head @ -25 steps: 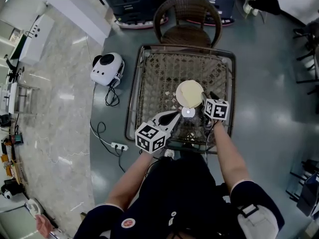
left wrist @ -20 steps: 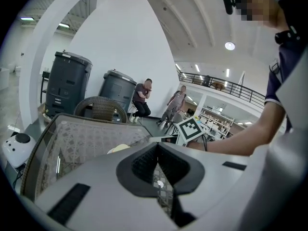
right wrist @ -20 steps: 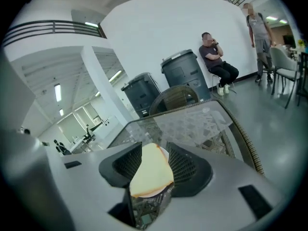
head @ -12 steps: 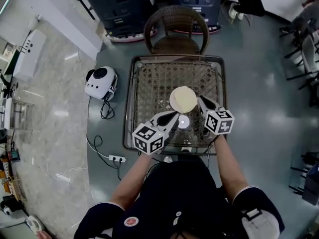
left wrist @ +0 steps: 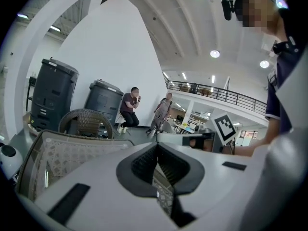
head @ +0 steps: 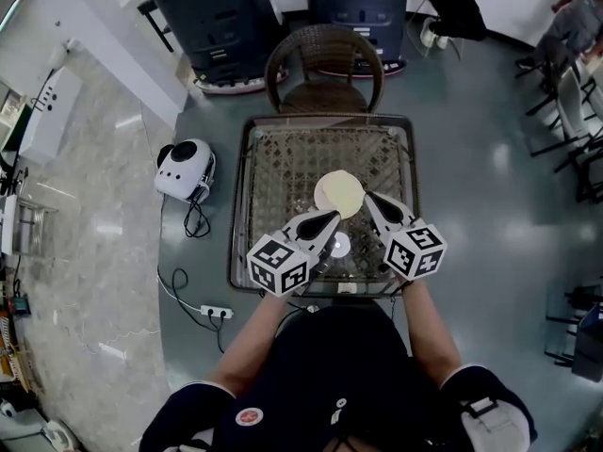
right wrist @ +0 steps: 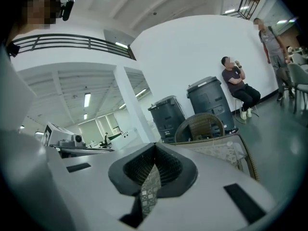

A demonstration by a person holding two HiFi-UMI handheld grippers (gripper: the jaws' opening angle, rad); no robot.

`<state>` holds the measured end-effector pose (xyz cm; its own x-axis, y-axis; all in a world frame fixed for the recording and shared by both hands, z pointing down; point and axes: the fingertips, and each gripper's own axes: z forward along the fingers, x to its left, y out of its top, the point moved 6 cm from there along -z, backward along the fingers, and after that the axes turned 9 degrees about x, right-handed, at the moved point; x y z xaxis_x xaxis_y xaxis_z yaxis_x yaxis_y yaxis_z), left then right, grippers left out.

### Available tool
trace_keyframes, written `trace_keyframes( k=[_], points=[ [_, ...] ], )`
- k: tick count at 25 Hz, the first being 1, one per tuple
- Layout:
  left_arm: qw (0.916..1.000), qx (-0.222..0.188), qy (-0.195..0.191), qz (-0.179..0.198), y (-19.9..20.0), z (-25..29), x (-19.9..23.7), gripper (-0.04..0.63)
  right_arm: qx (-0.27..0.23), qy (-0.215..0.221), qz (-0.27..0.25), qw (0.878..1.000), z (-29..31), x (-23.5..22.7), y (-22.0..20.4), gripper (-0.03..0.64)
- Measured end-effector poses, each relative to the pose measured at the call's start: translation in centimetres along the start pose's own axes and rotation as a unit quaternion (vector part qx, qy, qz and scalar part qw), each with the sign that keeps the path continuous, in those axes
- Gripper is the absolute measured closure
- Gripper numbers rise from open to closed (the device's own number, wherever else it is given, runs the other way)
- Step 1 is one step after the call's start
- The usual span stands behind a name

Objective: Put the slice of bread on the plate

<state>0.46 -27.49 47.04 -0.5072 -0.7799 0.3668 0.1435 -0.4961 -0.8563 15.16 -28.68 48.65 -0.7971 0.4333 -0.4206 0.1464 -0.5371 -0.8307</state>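
A round cream plate (head: pixel 337 193) lies in the middle of the glass-topped wicker table (head: pixel 273 172). Its pale yellowish middle looks like the bread slice, but I cannot tell the slice from the plate. My left gripper (head: pixel 333 216) is raised in front of the plate's near left edge, its jaws together and empty (left wrist: pixel 155 150). My right gripper (head: pixel 368 198) is raised beside the plate's near right edge, also shut with nothing between its pads (right wrist: pixel 154 153). Both point level across the table.
A small round white object (head: pixel 339 245) lies on the table between the grippers. A wicker chair (head: pixel 325 59) stands at the table's far side, with dark bins (head: pixel 221 17) behind it. On the floor to the left are a white appliance (head: pixel 184 169) and a power strip (head: pixel 215 312).
The right gripper, low beside the plate with its jaws apart a second ago, has lifted, drawn back toward me and shut. The left gripper has risen a little.
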Motion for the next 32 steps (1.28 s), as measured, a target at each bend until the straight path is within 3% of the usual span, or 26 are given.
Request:
trace_keyframes(
  k=[9, 32],
  points=[
    [0.9994, -0.027, -0.014, 0.018, 2.3, -1.2, -1.4, 0.589, -0.032, 0.023, -0.046, 0.998, -1.9, 3.4, 2.7, 0.609],
    [0.9985, -0.044, -0.019, 0.027, 3.5, -2.6, -2.1, 0.589, -0.054, 0.028, -0.069, 0.996, -2.9, 5.8, 4.6, 0.609]
  ],
)
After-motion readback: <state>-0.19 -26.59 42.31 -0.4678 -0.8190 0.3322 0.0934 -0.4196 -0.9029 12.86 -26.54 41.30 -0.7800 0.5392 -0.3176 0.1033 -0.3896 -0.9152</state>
